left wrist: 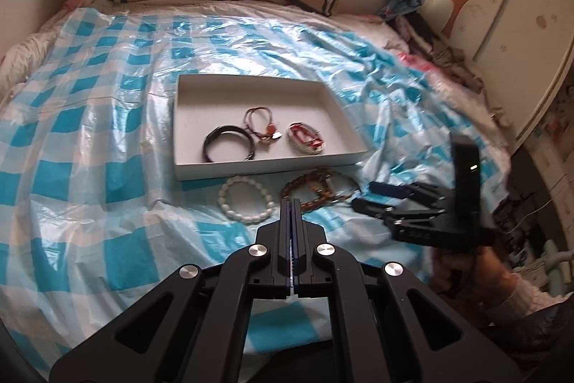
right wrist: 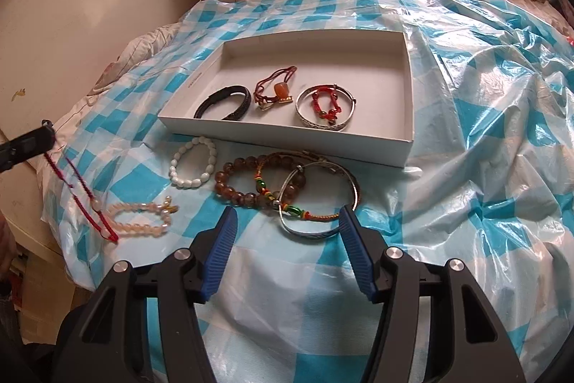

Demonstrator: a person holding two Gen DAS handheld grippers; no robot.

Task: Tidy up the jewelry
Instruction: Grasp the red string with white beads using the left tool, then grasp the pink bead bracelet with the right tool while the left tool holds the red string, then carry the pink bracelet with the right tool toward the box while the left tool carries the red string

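red string bracelet [right wrist: 80, 194]: hangs long and thin from the shut jaws of the left gripper [right wrist: 48, 131], low end by the pink bead bracelet [right wrist: 140, 216] on the bed [right wrist: 484, 167] | white box [right wrist: 409, 88]: small print on its side, too tiny to read | right gripper [right wrist: 287, 225]: jaws wide, holding nothing, over the silver bangle [right wrist: 315, 228]

Box [right wrist: 409, 117] on bed w/ 3 bracelets in it; more bracelets [right wrist: 251, 182] just in front
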